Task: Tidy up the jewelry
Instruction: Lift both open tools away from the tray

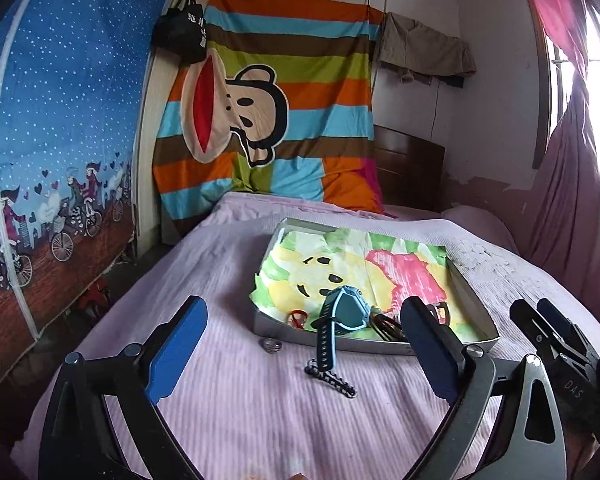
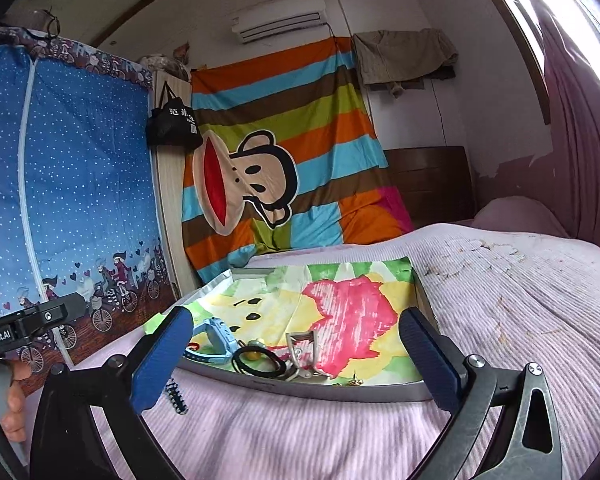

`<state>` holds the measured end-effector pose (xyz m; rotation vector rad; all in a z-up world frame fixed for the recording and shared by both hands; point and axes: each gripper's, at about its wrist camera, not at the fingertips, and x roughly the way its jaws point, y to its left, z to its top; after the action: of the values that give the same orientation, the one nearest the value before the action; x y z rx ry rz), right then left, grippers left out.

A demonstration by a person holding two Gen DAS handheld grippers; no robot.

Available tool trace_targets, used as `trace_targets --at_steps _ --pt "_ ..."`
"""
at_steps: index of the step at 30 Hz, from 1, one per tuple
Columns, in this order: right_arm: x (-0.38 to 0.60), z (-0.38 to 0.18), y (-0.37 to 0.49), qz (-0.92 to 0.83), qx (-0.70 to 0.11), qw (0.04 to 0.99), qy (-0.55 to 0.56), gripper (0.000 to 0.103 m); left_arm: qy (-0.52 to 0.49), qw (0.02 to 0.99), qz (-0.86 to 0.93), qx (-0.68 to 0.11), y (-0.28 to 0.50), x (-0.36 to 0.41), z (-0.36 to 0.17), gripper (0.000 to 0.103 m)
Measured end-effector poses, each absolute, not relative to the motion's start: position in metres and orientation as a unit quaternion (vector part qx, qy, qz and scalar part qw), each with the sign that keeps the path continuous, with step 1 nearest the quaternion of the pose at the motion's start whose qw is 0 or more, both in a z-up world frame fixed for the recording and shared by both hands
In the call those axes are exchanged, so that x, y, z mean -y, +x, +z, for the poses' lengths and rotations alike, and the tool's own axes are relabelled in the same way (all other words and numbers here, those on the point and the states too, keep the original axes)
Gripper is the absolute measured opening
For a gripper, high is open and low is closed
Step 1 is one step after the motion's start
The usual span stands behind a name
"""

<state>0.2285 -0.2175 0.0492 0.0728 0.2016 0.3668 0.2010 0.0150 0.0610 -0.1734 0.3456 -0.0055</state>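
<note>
Bed [image 1: 228, 412] surface in front of left gripper [image 1: 304, 356]: open, except ring [image 1: 271, 345] and beaded bracelet [image 1: 332, 378] lying near tray [image 1: 452, 346] front wall. Watch [image 1: 342, 316] strap hangs over that wall. Tray's near end crowded: hair ties [image 2: 256, 360], clip [image 2: 302, 350]. Far half of tray liner [image 2: 352, 304] bare. Bed to the right of tray unobstructed.

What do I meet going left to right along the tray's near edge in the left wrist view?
Ring on the bedspread just outside the tray → red ring inside → blue watch, strap hanging over the edge → black hair ties, partly behind the right finger.
</note>
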Motion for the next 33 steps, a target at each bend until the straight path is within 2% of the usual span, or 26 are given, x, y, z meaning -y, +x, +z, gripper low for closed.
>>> trace_targets --at_steps 14,20,27,33 --pt "0.167 0.071 0.172 0.229 -0.071 0.970 0.031 0.103 -0.077 0.986 0.047 -0.137 0.129 -0.060 0.066 0.096" --pt "0.147 0.064 0.161 0.232 -0.070 0.970 0.014 0.103 -0.056 0.988 0.051 -0.132 0.107 -0.077 0.067 0.097" --pt "0.122 0.047 0.166 0.240 -0.097 0.965 -0.034 0.103 -0.034 0.985 0.051 -0.160 0.117 -0.083 0.057 0.097" --pt "0.124 0.038 0.180 0.238 -0.123 0.963 -0.021 0.103 -0.038 0.979 0.042 -0.197 0.140 -0.087 0.044 0.097"
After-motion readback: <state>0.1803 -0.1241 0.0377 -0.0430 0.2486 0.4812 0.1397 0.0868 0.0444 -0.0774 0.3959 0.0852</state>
